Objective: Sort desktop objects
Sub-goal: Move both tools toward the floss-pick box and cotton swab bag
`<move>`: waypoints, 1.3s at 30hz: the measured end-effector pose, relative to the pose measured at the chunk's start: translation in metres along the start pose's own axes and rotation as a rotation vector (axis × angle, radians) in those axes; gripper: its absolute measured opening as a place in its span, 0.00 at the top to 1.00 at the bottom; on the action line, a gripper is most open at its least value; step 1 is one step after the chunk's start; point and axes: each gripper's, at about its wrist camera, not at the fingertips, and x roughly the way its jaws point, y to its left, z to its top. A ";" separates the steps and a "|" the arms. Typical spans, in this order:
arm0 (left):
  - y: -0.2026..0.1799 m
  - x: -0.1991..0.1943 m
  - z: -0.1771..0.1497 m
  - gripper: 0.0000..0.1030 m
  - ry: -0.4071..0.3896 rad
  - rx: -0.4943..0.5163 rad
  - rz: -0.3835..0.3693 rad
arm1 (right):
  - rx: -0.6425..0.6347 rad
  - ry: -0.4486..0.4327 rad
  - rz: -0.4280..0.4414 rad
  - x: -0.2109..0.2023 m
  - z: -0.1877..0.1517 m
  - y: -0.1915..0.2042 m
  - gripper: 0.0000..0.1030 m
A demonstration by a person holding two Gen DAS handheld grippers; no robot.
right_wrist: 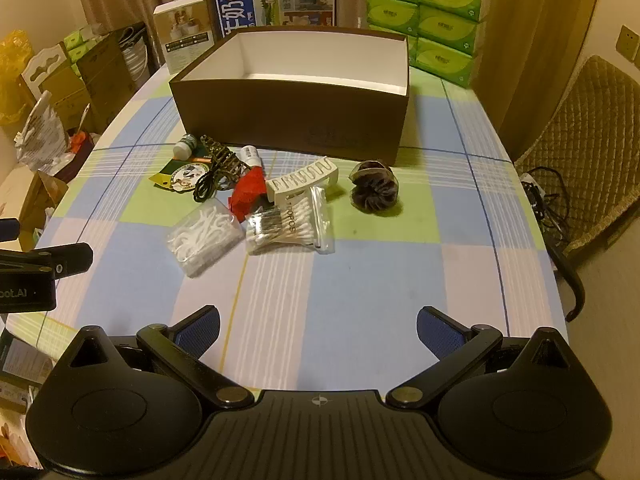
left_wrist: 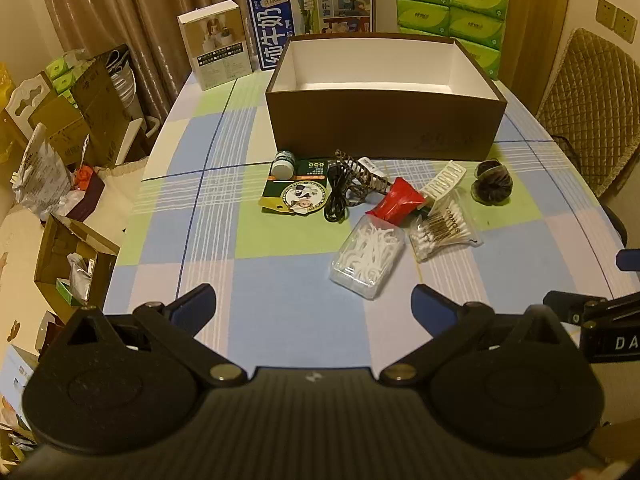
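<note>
An open brown box (left_wrist: 384, 128) (right_wrist: 288, 120) with a white inside stands at the table's far middle. In front of it lie small things: a clear box of floss picks (left_wrist: 366, 258) (right_wrist: 202, 236), a bag of cotton swabs (left_wrist: 444, 232) (right_wrist: 290, 228), a red packet (left_wrist: 398, 200) (right_wrist: 250, 192), a white hair claw (left_wrist: 444, 182) (right_wrist: 304, 180), a dark scrunchie (left_wrist: 492, 186) (right_wrist: 374, 190), a black cable (left_wrist: 338, 196) (right_wrist: 208, 186), a small white bottle (left_wrist: 283, 164) (right_wrist: 185, 146) and a green card (left_wrist: 296, 196) (right_wrist: 180, 176). My left gripper (left_wrist: 314, 304) and right gripper (right_wrist: 318, 326) are open, empty, near the front edge.
A checked cloth (left_wrist: 280, 312) covers the table. A milk carton box (left_wrist: 312, 16), a white box (left_wrist: 216, 44) and green tissue packs (left_wrist: 452, 12) stand behind the brown box. A padded chair (right_wrist: 580, 152) is right; cardboard boxes (left_wrist: 76, 120) are left.
</note>
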 end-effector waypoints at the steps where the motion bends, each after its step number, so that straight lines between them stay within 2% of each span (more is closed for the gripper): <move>1: -0.001 0.001 0.001 0.01 0.002 -0.001 -0.001 | -0.001 0.000 0.002 0.000 0.000 0.000 0.02; 25: -0.005 0.008 0.010 0.01 -0.007 0.000 0.014 | -0.028 -0.024 0.031 0.002 0.012 -0.002 0.02; 39: 0.001 0.019 0.012 0.01 0.015 0.004 -0.026 | -0.011 -0.022 0.047 0.009 0.015 -0.006 0.02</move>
